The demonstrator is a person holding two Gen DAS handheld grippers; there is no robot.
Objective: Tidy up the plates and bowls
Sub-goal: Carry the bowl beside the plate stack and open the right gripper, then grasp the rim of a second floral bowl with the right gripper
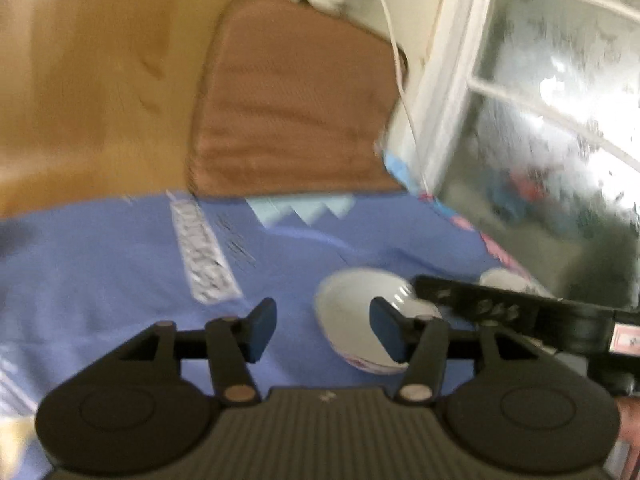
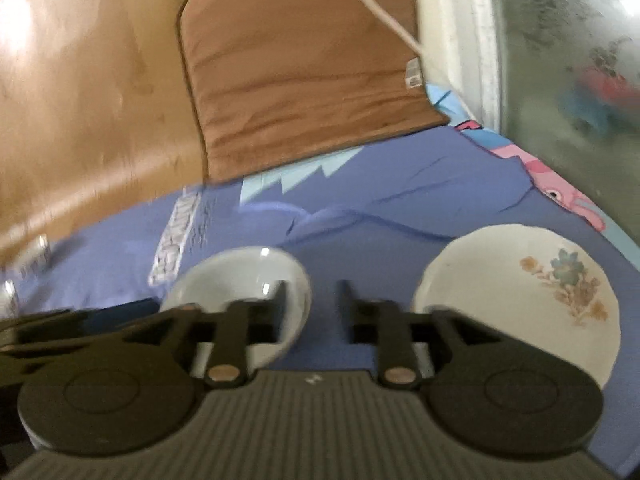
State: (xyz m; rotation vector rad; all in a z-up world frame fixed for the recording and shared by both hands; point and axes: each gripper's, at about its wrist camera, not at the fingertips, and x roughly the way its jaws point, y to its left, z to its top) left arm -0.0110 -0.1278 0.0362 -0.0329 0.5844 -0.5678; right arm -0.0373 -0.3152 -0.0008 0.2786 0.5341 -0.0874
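Observation:
A white bowl (image 2: 256, 276) sits on the blue cloth (image 2: 400, 184), left of a white plate (image 2: 520, 292) with a flower print. My right gripper (image 2: 312, 304) is open and empty, hovering above the gap between bowl and plate, its left finger over the bowl's rim. In the left wrist view my left gripper (image 1: 322, 330) is open and empty, and the bowl (image 1: 348, 320) lies just behind its right finger. The other gripper's black body (image 1: 500, 312) reaches in from the right, partly covering the bowl.
A brown mat (image 2: 304, 72) lies beyond the cloth on the wooden surface (image 2: 88, 100). A white cord (image 2: 376, 8) runs over the mat. A frosted window with a white frame (image 2: 560, 80) borders the right side. The views are blurred.

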